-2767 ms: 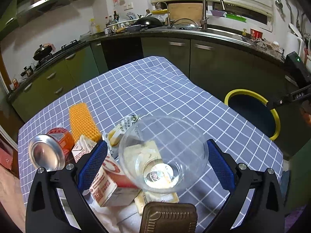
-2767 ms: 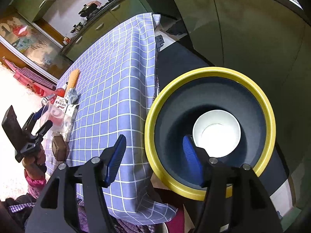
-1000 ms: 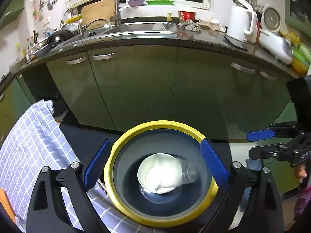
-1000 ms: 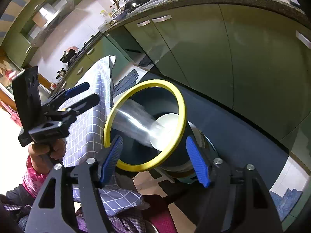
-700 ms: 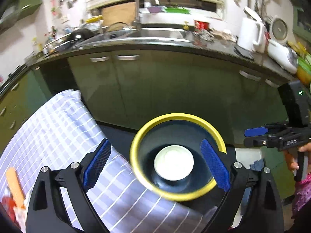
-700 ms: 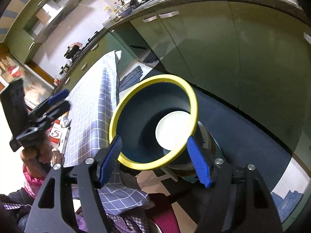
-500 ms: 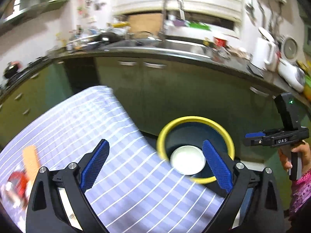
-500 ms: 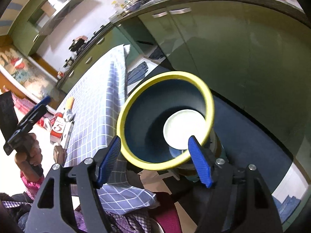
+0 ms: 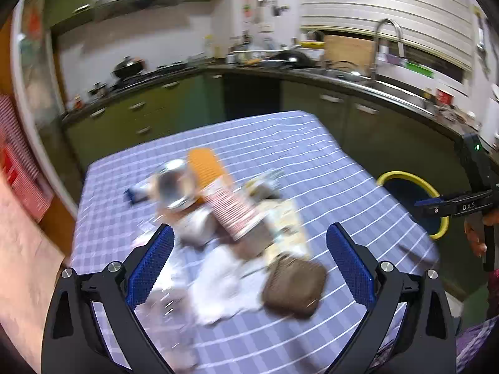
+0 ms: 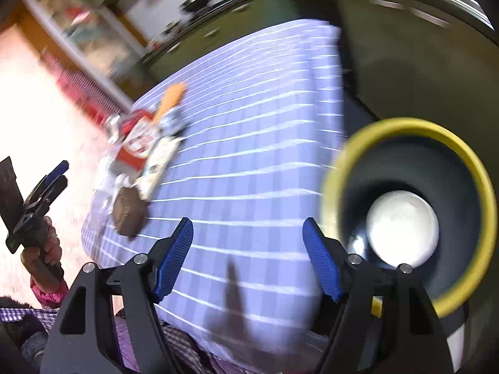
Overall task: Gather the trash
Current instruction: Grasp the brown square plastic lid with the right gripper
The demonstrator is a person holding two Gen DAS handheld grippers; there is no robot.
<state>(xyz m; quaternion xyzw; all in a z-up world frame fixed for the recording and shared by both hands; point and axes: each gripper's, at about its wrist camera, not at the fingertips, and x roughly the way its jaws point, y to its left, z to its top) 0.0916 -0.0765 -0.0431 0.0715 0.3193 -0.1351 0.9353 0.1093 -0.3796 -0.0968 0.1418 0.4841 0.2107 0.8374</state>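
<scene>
Blue-padded left tool (image 9: 249, 268) tilts down over trash pile (image 9: 224, 218), wide open, empty.

The letters "DAS" stand in white on the black right gripper (image 9: 436, 207); all other print is blurred.

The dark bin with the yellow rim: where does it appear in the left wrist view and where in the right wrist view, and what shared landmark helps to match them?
Left wrist view: the dark bin with the yellow rim sits small at the right edge, beyond the table's corner.
Right wrist view: it fills the right side, large, with a white round thing inside.
Shared landmark: the blue checked tablecloth, which lies left of the bin in both.
</scene>
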